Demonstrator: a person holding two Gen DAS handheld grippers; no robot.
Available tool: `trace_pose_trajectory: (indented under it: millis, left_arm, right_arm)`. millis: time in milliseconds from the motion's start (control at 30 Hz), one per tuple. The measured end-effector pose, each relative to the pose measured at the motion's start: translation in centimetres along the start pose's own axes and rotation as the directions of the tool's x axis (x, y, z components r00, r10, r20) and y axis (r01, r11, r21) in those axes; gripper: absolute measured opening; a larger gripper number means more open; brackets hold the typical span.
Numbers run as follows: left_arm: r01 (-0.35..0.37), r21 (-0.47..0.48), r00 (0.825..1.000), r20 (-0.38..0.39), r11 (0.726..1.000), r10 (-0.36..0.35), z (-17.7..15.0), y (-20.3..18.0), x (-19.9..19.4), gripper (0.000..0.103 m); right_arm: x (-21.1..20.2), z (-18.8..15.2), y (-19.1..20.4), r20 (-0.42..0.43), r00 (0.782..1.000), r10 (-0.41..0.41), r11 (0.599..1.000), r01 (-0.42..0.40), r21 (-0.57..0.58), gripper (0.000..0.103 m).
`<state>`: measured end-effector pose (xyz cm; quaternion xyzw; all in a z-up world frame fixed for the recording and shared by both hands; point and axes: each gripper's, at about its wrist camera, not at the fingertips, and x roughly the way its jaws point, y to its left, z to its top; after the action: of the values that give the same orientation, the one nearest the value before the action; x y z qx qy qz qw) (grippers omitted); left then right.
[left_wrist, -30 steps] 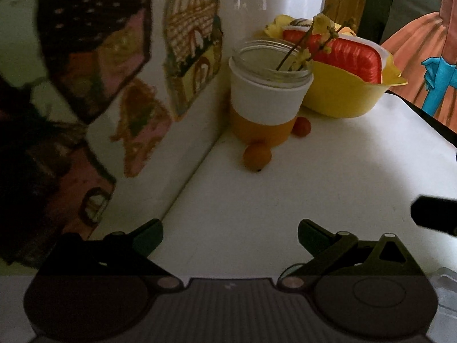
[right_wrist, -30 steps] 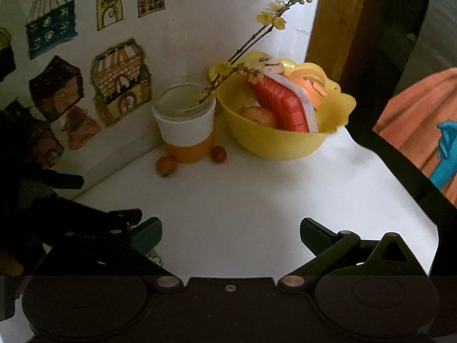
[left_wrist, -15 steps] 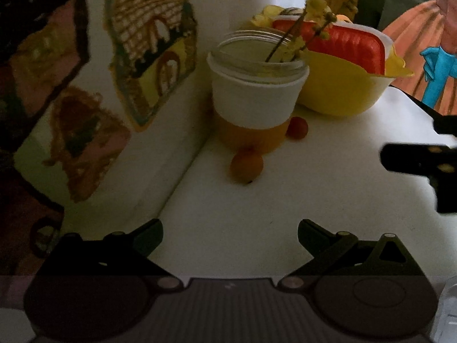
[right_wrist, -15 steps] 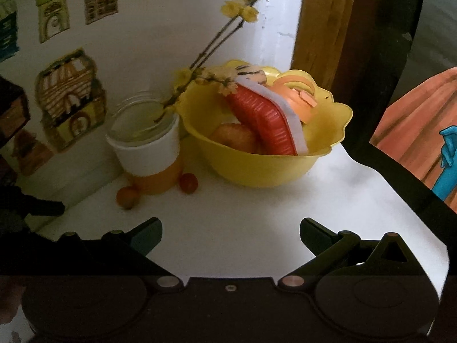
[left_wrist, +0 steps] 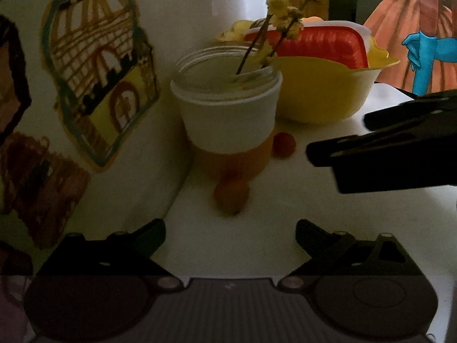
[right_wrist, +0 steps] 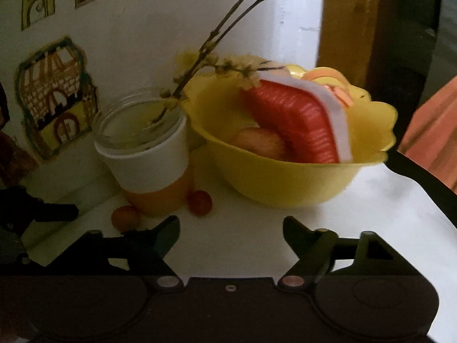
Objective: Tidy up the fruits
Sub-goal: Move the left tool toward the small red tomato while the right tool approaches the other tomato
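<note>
Two loose fruits lie on the white table top point(left_wrist: 285, 200), both close against the foot of the glass jar with the white and orange sleeve point(left_wrist: 228, 123). In the left wrist view, the small round orange fruit point(left_wrist: 231, 195) sits just below the centre of the frame, touching or almost touching the jar base. The small round red fruit point(left_wrist: 283, 145) sits a little right of centre, between the jar and the yellow plastic bowl with the wavy rim point(left_wrist: 325, 91). The bowl already holds a red ribbed container with a white edge point(right_wrist: 300, 125) and a pale reddish fruit point(right_wrist: 261, 143).

The left gripper point(left_wrist: 230, 235) is open and empty, with its jaws standing wide in the lower part of the frame and the orange fruit just ahead of the gap. The right gripper point(right_wrist: 231, 233) is also open and empty, and it points toward the red fruit and the bowl.

Both fruits look light, smooth and round, so I think they will roll away easily if a finger pushes them. The red one could be soft and should not be squeezed hard. A good hold would be across the widest part, with the jaws low near the table. The thin flowering twigs point(right_wrist: 217, 37) in the jar look fragile, and the jar may tip if it is bumped.
</note>
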<state>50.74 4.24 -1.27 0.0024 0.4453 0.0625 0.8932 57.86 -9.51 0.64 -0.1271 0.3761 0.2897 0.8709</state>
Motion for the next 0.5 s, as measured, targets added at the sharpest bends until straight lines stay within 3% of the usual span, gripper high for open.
trace_pose_trajectory:
  millis: [233, 500]
  left_arm:
    - [-0.006, 0.015, 0.999, 0.040, 1.000, 0.006, 0.2, -0.1, 1.1, 0.085]
    - [0.001, 0.013, 0.997, 0.072, 1.000, -0.001, 0.4, 0.5, 1.5, 0.073]
  right_arm:
    - [1.8, 0.4, 0.4, 0.006, 0.999, 0.042, 0.999, -0.042, -0.011, 0.062]
    - [3.4, 0.6, 0.9, 0.008, 0.999, 0.049, 0.999, -0.048, -0.011, 0.053]
